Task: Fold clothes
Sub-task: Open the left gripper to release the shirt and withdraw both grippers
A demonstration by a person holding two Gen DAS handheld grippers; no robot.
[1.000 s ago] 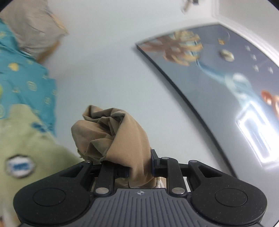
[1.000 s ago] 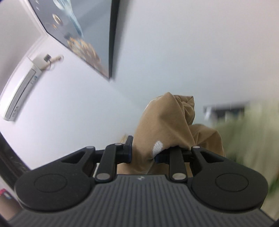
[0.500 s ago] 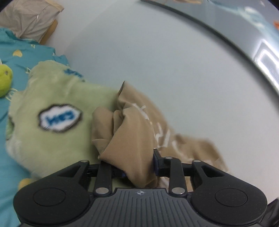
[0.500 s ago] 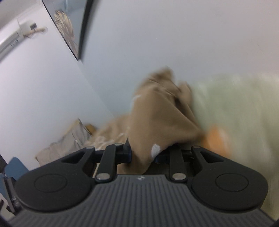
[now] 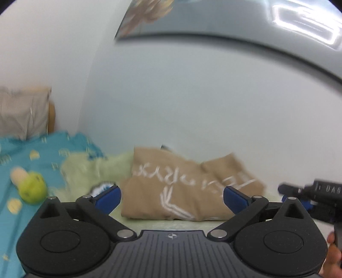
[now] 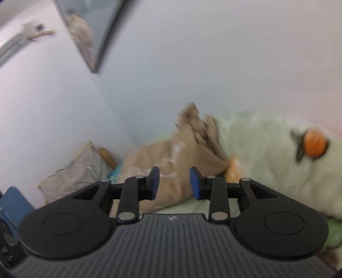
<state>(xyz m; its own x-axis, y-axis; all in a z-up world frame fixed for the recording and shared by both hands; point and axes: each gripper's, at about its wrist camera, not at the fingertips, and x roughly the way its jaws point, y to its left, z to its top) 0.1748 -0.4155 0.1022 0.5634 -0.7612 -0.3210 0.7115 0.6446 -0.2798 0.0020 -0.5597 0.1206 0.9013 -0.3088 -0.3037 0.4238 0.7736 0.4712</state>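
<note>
On the bed: tan shirt (image 5: 181, 188) lies folded on a green blanket (image 5: 85, 169).
Left gripper (image 5: 172, 197) spread wide, empty; right gripper (image 6: 174, 181) parted, empty, both just before the shirt.

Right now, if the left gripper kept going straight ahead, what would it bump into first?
Probably the tan garment lying on the fuzzy green blanket. The open left gripper points right at it, though depth is hard to judge.

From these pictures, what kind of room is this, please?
Probably a bedroom: a pillow lies at the head of a teal patterned sheet, a framed picture hangs above, and a tan garment lies there.
</note>
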